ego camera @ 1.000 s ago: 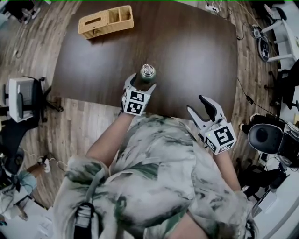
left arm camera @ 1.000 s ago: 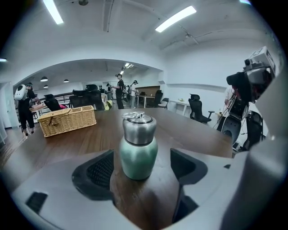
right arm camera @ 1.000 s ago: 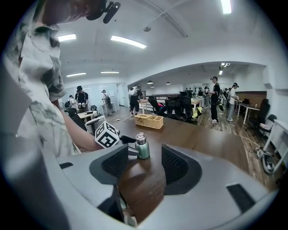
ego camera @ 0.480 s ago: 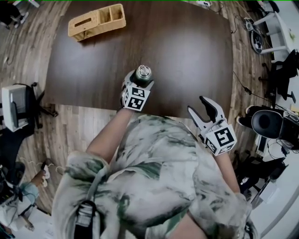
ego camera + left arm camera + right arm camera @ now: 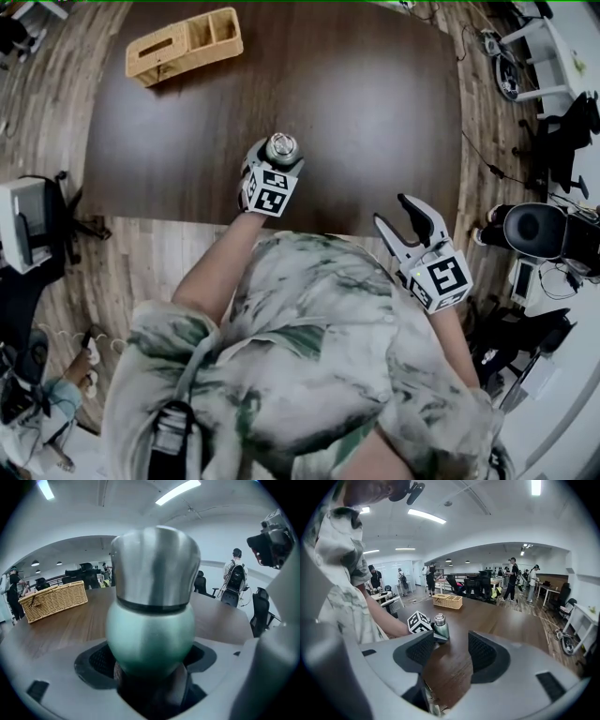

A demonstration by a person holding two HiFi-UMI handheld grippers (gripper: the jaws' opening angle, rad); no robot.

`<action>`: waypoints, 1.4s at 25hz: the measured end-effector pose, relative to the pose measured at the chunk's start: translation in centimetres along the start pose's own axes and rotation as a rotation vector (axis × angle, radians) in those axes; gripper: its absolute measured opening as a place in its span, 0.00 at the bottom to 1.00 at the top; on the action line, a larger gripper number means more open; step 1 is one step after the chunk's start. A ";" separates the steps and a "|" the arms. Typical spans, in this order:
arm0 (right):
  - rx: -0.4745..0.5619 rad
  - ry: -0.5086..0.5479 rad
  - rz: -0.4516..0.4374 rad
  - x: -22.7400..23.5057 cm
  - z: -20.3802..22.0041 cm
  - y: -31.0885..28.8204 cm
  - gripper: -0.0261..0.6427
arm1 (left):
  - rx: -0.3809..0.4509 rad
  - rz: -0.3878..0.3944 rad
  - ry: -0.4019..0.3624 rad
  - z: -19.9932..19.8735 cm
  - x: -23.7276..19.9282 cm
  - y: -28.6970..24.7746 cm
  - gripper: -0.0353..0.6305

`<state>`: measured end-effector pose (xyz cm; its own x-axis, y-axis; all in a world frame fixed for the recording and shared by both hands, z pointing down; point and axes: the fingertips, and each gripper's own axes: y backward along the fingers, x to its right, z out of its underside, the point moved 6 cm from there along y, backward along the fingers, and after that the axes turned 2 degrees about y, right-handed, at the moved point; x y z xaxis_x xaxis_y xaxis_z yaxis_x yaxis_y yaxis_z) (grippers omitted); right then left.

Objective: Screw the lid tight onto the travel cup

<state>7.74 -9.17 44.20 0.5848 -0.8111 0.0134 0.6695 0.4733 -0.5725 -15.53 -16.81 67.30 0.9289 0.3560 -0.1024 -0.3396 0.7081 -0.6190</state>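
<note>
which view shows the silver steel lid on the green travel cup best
The left gripper view: the silver steel lid fills the frame, its seam with the green travel cup plain. The head view shows only its top; the right gripper view shows it tiny, far off.

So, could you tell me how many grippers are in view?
2: the left gripper holds the travel cup; the right gripper hangs open near the table's edge.
</note>
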 end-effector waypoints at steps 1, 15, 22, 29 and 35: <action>-0.002 -0.001 0.002 0.0 0.0 0.0 0.41 | -0.008 0.003 0.000 0.0 0.0 -0.3 0.63; -0.002 -0.014 0.015 -0.5 0.6 -0.5 0.41 | -0.043 -0.011 -0.018 0.7 -1.0 -0.9 0.63; 0.004 -0.010 0.008 0.5 0.5 0.4 0.41 | -0.077 -0.006 -0.022 -0.3 -0.2 -0.6 0.63; 0.035 -0.005 -0.008 1.3 0.6 1.0 0.41 | -0.080 0.030 -0.072 -2.4 1.6 1.4 0.63; 0.084 0.006 -0.031 2.4 0.5 2.8 0.41 | -0.072 0.078 -0.090 -5.8 4.6 4.6 0.63</action>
<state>11.28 -9.63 42.99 0.5609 -0.8275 0.0251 0.7233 0.4751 -0.5012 -11.96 -15.46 59.44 0.8819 0.4638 -0.0844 -0.3960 0.6316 -0.6665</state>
